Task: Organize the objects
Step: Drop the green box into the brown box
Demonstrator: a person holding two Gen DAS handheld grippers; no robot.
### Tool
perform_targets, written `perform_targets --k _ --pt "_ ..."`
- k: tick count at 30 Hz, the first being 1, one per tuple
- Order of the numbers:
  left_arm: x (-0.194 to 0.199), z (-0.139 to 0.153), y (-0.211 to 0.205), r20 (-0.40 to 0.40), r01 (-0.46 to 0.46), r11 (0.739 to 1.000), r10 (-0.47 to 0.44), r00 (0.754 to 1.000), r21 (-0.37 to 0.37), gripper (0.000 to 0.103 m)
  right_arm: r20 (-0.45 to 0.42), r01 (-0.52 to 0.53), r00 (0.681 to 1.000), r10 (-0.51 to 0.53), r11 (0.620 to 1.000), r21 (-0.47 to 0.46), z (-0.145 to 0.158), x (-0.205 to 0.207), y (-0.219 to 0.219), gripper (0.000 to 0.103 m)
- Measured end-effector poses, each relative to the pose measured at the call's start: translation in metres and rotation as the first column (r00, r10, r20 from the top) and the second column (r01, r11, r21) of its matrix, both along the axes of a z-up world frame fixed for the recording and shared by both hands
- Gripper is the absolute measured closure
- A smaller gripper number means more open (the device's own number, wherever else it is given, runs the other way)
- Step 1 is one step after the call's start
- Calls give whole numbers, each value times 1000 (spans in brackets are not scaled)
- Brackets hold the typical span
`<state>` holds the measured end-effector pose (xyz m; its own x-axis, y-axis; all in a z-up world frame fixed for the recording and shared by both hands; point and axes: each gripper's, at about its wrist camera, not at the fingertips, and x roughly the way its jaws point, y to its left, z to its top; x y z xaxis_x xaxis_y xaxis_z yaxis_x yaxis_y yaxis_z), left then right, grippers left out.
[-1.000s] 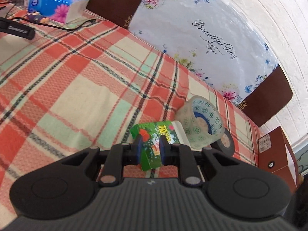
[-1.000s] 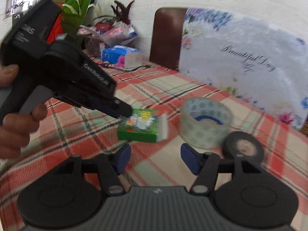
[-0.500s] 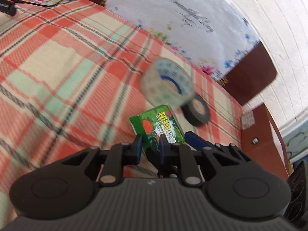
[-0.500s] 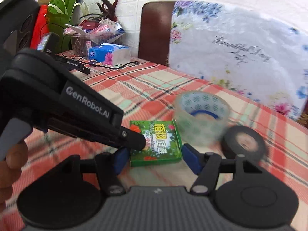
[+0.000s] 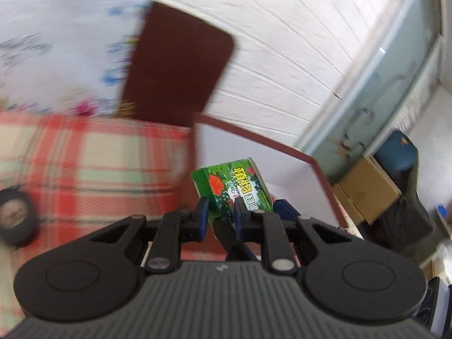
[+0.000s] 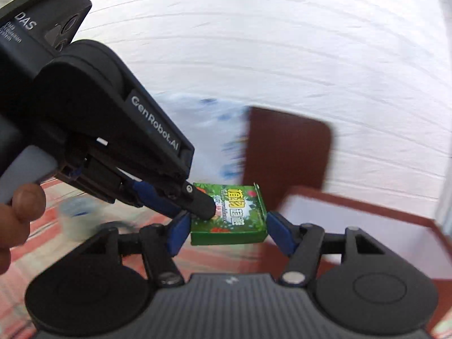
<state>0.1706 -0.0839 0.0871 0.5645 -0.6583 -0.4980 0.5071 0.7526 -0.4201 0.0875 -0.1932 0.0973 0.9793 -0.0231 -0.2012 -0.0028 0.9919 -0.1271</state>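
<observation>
A small green box [image 5: 231, 186] with a red flower print hangs in the air, and my left gripper [image 5: 220, 212] is shut on its near end. In the right wrist view the left gripper [image 6: 197, 206] reaches in from the left, pinching the green box [image 6: 231, 212] at its left corner. My right gripper [image 6: 226, 228] has a blue pad against each side of the same box. Just behind and below it lies a brown-rimmed box [image 5: 254, 138] with a white inside [image 6: 353, 197].
The plaid tablecloth [image 5: 84, 163] carries a black tape roll [image 5: 15, 220] at the left and a blurred clear tape roll [image 6: 75, 214]. A brown chair back [image 5: 178, 65] stands behind. A cardboard carton [image 5: 367, 189] sits far right. A person's hand [image 6: 17, 214] holds the left gripper.
Both grippers have swung right and upward with the green box, away from the tape rolls and up to the brown-rimmed box. The right jaws have closed in onto the box's sides.
</observation>
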Motion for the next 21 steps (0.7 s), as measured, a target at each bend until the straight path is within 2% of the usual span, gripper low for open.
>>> perform_targets --k 5,7,8,9,11,12,14,17,21 --pt "17 -2 -90 13 113 993 -114 993 33 82 16 178 984 -179 983 39 1 6 -80 42" --pt "24 -6 -119 54 116 990 -120 991 74 76 8 225 974 -226 973 46 1 19 -104 41" --pt "28 -10 -130 73 104 989 -112 991 109 72 -10 237 972 -236 971 37 -1 30 -113 38" --pt "29 -13 -137 80 90 986 -102 991 143 72 -29 249 968 -248 968 25 -4 41 -121 32" --pt "30 -17 -139 81 73 980 -89 993 186 70 -53 281 959 -280 960 13 -9 51 -132 34" --pt "27 -17 -134 87 83 981 -100 991 175 70 -57 279 959 -277 960 28 -9 50 -135 34" --pt "17 -14 -127 127 84 977 -110 986 194 70 -39 266 964 -264 961 75 -10 37 -139 32" --pt "0 1 -123 193 51 977 -92 977 208 71 -31 270 963 -268 958 91 -13 22 -130 33" --pt "-14 8 -88 221 6 979 -52 974 204 71 -16 256 966 -257 955 151 -11 -5 -120 33"
